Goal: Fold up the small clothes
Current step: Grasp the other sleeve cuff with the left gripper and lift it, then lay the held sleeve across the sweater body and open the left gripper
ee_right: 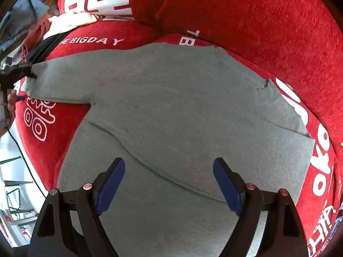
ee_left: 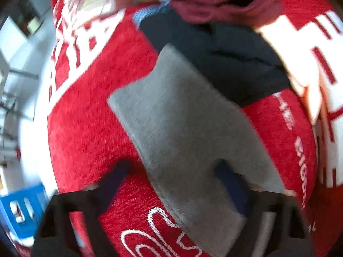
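Both fingers of my right gripper are standing apart above the grey garment, which is lying flat on a red cover reading "THE BIGDAY". Fingers of my left gripper are also spreading wide, the garment's sleeve passing between them.

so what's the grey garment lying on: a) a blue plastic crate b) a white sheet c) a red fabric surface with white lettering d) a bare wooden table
c: the grey garment is spread over the red fabric surface, whose white lettering shows around the garment's edges in both wrist views.
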Demonstrator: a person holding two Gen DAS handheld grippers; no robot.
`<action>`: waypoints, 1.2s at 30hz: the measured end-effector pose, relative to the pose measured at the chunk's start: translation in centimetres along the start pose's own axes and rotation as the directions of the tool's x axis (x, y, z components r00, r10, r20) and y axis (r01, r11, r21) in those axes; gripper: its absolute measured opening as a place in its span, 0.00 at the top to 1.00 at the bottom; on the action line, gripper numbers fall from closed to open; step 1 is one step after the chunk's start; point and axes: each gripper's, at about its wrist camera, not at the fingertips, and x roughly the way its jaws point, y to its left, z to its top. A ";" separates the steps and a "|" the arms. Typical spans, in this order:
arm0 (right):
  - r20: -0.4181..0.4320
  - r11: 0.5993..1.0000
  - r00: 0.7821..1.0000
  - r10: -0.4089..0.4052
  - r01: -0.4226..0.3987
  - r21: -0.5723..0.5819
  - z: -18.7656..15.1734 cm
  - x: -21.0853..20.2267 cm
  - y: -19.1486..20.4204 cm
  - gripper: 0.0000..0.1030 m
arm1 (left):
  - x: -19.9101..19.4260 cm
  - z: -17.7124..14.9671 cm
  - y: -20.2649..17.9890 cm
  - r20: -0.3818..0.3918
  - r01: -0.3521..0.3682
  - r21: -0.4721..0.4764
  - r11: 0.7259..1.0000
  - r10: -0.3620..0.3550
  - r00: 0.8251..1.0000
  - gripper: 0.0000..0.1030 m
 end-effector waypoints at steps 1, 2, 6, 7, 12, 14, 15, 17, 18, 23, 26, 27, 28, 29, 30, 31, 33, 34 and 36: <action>0.001 1.000 1.000 0.000 0.000 0.002 0.1 -0.1 0.1 0.15 | -0.7 0.0 -0.3 0.007 0.029 0.036 0.999 -0.030 1.000 0.72; 0.003 1.000 1.000 0.002 -0.002 0.004 0.3 -0.1 0.3 0.15 | -1.4 0.2 0.1 -0.006 0.068 0.060 0.996 -0.067 0.998 0.89; 0.013 1.000 1.000 -0.002 0.002 -0.002 0.9 -0.2 0.8 0.15 | -2.9 -0.4 1.3 -0.038 0.126 0.081 0.989 -0.123 0.992 0.91; 0.015 1.000 1.000 -0.004 0.004 -0.001 1.1 -0.2 0.8 0.15 | -3.4 -0.4 1.8 -0.040 0.138 0.071 0.988 -0.135 0.990 0.91; 0.021 1.000 1.000 -0.013 0.013 0.017 1.4 -0.3 0.4 0.15 | -8.8 -2.2 1.7 0.019 0.176 0.176 0.969 -0.182 0.983 0.91; 0.024 0.999 1.000 -0.020 0.020 0.033 1.3 -0.4 -0.1 0.15 | -10.8 -4.2 -0.7 0.029 0.174 0.257 0.951 -0.187 0.982 0.91; 0.027 0.999 0.999 -0.023 0.021 0.046 1.3 -0.5 -0.5 0.15 | -12.0 -5.4 -2.2 0.030 0.173 0.320 0.931 -0.193 0.981 0.91; 0.034 0.996 0.999 -0.028 0.025 0.089 1.1 -1.0 -1.8 0.15 | -13.3 -7.3 -4.9 0.028 0.180 0.400 0.899 -0.208 0.978 0.91; 0.038 0.994 0.999 -0.032 0.028 0.110 1.0 -1.2 -2.5 0.15 | -13.9 -9.0 -6.6 0.031 0.177 0.446 0.877 -0.213 0.977 0.91; 0.072 0.977 0.995 -0.072 0.056 0.204 -0.5 -3.2 -7.4 0.15 | -15.0 -16.0 -15.3 -0.050 0.233 0.612 0.755 -0.257 0.965 0.91; 0.093 0.962 0.991 -0.101 0.074 0.264 -2.1 -4.6 -10.7 0.15 | -18.0 -21.5 -19.6 -0.090 0.288 0.690 0.664 -0.317 0.944 0.91; 0.096 0.954 0.989 -0.111 0.079 0.289 -3.0 -5.0 -12.2 0.15 | -19.2 -24.0 -21.1 -0.108 0.307 0.718 0.625 -0.335 0.936 0.91; 0.097 0.948 0.988 -0.118 0.083 0.306 -3.7 -5.3 -13.1 0.15 | -19.5 -25.5 -22.1 -0.125 0.320 0.732 0.602 -0.344 0.931 0.91; 0.097 0.941 0.987 -0.128 0.090 0.326 -4.6 -5.6 -14.2 0.15 | -20.1 -27.4 -23.2 -0.144 0.335 0.743 0.580 -0.350 0.926 0.91; 0.095 0.934 0.986 -0.136 0.095 0.344 -5.4 -5.8 -15.3 0.15 | -20.5 -29.5 -24.3 -0.169 0.352 0.752 0.557 -0.354 0.920 0.91; 0.092 0.926 0.986 -0.143 0.100 0.365 -6.5 -6.0 -16.5 0.15 | -21.0 -31.9 -25.5 -0.197 0.370 0.766 0.526 -0.355 0.914 0.91; 0.077 0.907 0.985 -0.152 0.108 0.407 -8.7 -6.0 -18.9 0.15 | -21.5 -36.2 -27.3 -0.226 0.378 0.799 0.468 -0.349 0.909 0.91; 0.071 0.901 0.986 -0.154 0.110 0.420 -9.4 -6.0 -19.6 0.15 | -21.3 -38.8 -28.3 -0.248 0.386 0.813 0.437 -0.340 0.907 0.91; 0.059 0.885 0.986 -0.156 0.113 0.452 -11.2 -5.8 -21.4 0.15 | -20.4 -43.6 -30.1 -0.277 0.381 0.839 0.389 -0.298 0.913 0.91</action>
